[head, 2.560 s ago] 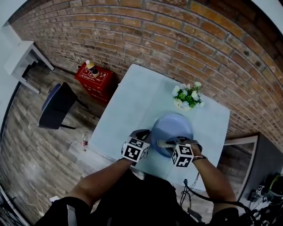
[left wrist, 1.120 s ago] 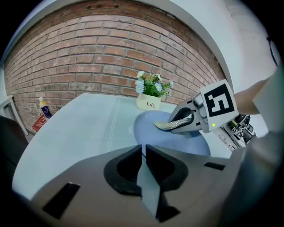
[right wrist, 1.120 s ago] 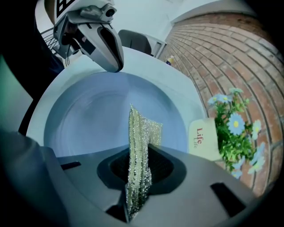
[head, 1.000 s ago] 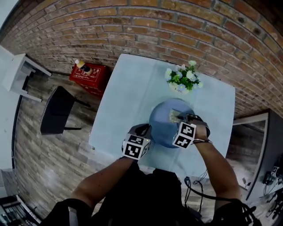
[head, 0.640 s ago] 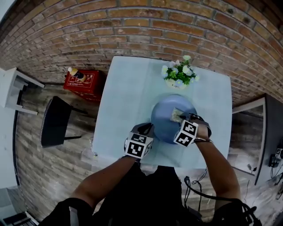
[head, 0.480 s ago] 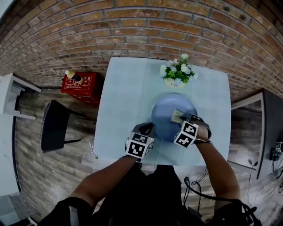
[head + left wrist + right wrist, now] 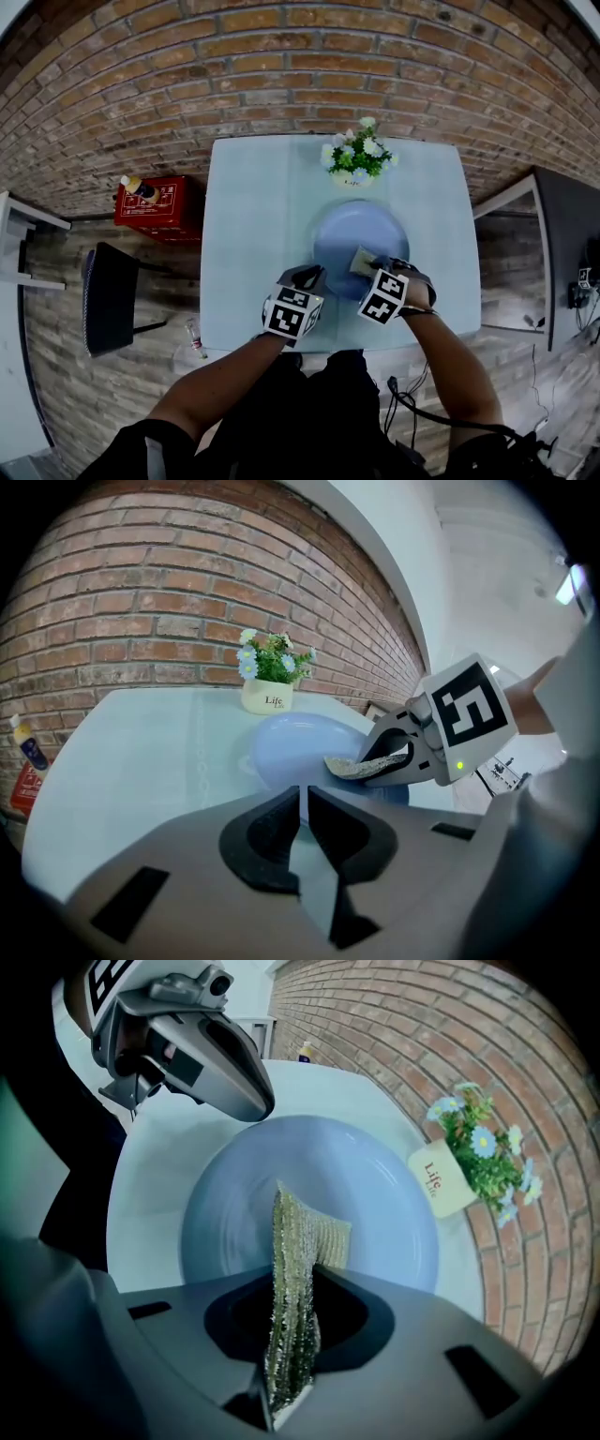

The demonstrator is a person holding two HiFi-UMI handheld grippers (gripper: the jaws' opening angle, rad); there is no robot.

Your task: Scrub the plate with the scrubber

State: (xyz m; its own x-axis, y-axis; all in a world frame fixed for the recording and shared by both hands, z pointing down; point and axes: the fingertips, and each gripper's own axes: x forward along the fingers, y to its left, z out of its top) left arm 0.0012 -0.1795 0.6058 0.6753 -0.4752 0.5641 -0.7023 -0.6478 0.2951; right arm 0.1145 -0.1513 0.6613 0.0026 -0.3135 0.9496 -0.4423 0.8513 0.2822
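The right gripper (image 7: 371,272) points steeply down with its jaws pinched on the scrubber (image 7: 298,1269), a thin, glittery olive-green mesh pad standing on edge between them. The pad's free end folds over and lies on the plate (image 7: 375,1185), a little toward 6 o'clock from its middle in the head view. The left gripper (image 7: 303,829) has its jaws nearly together on the plate's rim at about 8 o'clock, apparently steadying it.

By my reading, the scrubbing is under way. Pad and plate are in contact, the hold is set, and what remains is to work the pad across the rest of the surface.

The plate is pale blue, round, shallow and smooth. No food or stain shows on it, so how much has been covered cannot be told. It sits right of centre on the light table (image 7: 253,234), with a flower pot (image 7: 354,161) at its 12 o'clock.
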